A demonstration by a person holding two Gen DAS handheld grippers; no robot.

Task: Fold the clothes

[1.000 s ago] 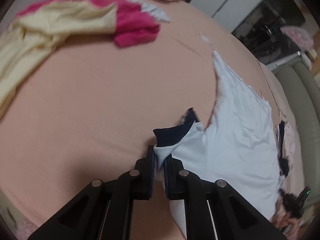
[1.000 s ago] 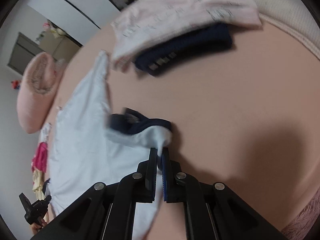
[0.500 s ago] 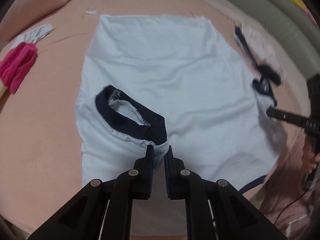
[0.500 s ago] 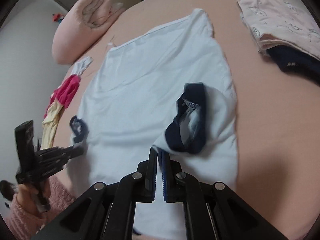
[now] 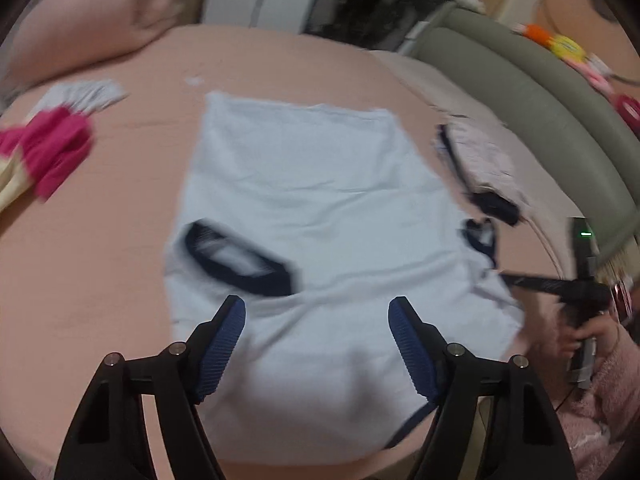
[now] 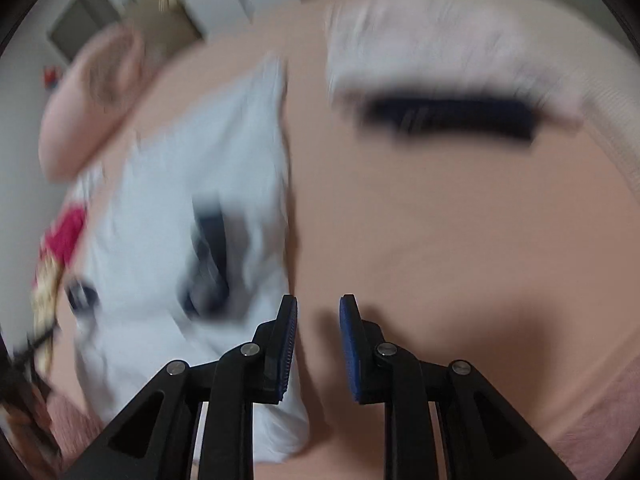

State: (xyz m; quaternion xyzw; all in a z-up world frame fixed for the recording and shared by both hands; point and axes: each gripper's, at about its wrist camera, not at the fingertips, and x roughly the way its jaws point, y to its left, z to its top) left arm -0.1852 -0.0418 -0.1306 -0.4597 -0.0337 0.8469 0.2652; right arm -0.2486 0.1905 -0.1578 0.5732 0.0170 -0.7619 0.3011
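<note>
Bedsheet [image 5: 120, 184], peach-coloured, carries everything in the left wrist view. Far left lies a pink and yellow garment [image 5: 44, 152], with a grey-white cloth [image 5: 84, 94] just behind it and a pink pillow [image 5: 88, 20] beyond. In the middle the pale blue T-shirt [image 5: 312, 200] lies spread flat, both navy-cuffed sleeves [image 5: 240, 260] folded in onto its body. The left gripper [image 5: 316, 312] hovers over the shirt's near part, jaws wide apart and holding nothing. Farther right a stack of folded clothes [image 5: 480, 160] sits near the shirt's edge, beside an olive headboard [image 5: 540, 92]. At the far right a hand [image 5: 588, 332] in a pink fuzzy sleeve holds the right gripper [image 6: 318, 308]. The right wrist view is blurred; its jaws stand partly apart, empty, at the shirt's right edge over bare sheet.
</note>
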